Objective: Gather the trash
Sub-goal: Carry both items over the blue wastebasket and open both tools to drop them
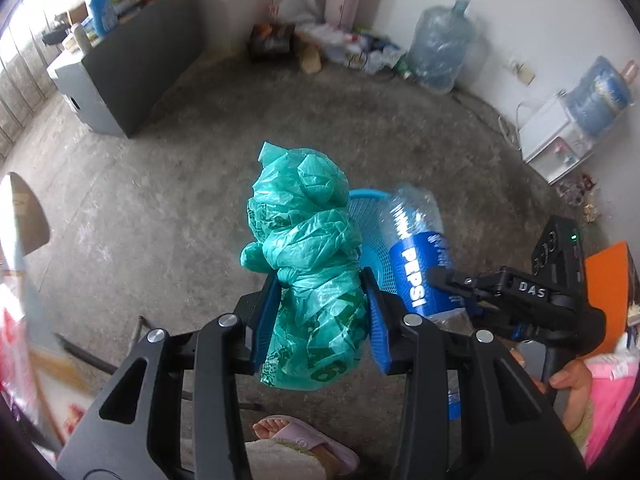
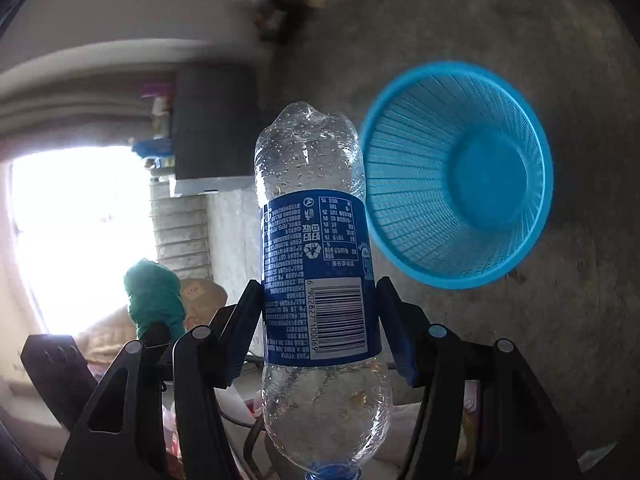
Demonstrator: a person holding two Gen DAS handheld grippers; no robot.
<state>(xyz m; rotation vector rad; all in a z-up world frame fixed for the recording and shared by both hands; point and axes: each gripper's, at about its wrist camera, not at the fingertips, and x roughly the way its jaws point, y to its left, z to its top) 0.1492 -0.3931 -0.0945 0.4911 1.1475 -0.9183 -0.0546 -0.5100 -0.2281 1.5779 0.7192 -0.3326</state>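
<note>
My left gripper point(image 1: 320, 300) is shut on a crumpled teal plastic bag point(image 1: 308, 264) and holds it in the air above the concrete floor. The bag also shows in the right wrist view point(image 2: 154, 300) at lower left. My right gripper point(image 2: 318, 312) is shut on an empty clear Pepsi bottle point(image 2: 316, 264) with a blue label, cap end toward the camera. The bottle point(image 1: 416, 256) and the right gripper point(image 1: 452, 284) show right of the bag in the left wrist view. A blue mesh waste basket point(image 2: 460, 176) stands on the floor, open and empty, just right of the bottle; part of it point(image 1: 372, 232) shows behind the bag.
A grey cabinet point(image 1: 120, 76) with clutter on top stands at far left. Big water jugs point(image 1: 440, 48) and a pile of litter point(image 1: 320, 44) line the back wall. A white dispenser point(image 1: 556, 140) stands at right. A sandalled foot point(image 1: 304, 440) is below the left gripper.
</note>
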